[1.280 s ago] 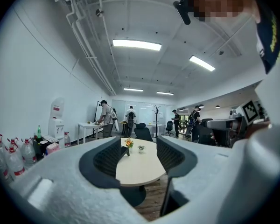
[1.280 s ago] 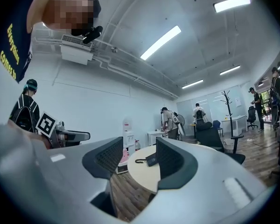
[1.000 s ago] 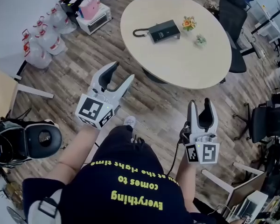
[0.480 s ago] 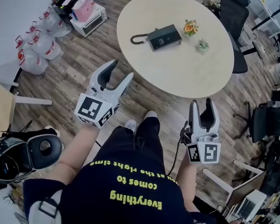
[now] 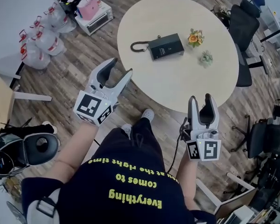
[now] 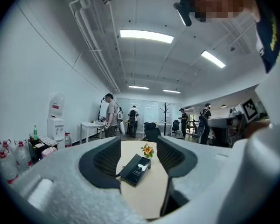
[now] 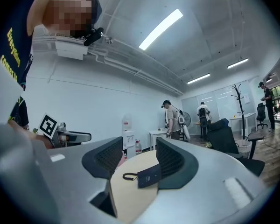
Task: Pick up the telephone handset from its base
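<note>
Here, the telephone point(image 5: 165, 46) rests on a round table point(image 5: 186, 85) above wood floor point(image 5: 74, 73).

I count one round beige table point(image 5: 177, 85) carrying one dark flat telephone point(image 5: 165, 46) and two small potted plants: an orange-flowered one point(image 5: 194, 38) and a pale green one point(image 5: 206, 57). One white countertop oven point(image 5: 97, 20) sits far left. There are two white grippers: the left gripper point(image 5: 120, 68) and the right gripper point(image 5: 200, 98).

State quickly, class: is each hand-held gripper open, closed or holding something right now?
Left hand-held gripper: open, holding nothing.
Right hand-held gripper: open, holding nothing.
</note>
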A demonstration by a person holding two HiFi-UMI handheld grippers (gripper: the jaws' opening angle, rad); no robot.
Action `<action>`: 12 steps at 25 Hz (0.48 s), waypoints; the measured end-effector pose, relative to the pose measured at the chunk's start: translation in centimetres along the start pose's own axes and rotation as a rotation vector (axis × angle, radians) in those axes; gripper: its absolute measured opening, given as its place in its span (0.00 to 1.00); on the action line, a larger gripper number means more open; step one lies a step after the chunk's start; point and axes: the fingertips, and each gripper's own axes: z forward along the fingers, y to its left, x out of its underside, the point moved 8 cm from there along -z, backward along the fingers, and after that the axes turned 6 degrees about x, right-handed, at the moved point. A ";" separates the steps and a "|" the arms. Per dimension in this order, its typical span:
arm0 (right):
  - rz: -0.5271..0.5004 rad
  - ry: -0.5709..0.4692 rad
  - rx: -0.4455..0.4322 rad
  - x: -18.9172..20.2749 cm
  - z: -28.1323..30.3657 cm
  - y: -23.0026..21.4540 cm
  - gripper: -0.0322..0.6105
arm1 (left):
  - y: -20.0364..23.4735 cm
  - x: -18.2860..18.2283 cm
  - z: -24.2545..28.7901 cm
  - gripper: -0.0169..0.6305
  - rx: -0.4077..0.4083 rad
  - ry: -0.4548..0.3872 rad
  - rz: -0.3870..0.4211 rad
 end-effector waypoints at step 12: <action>-0.021 -0.005 -0.100 -1.0 8.2 -10.2 0.40 | 0.5 -1.2 10.6 0.40 -0.092 -0.012 0.024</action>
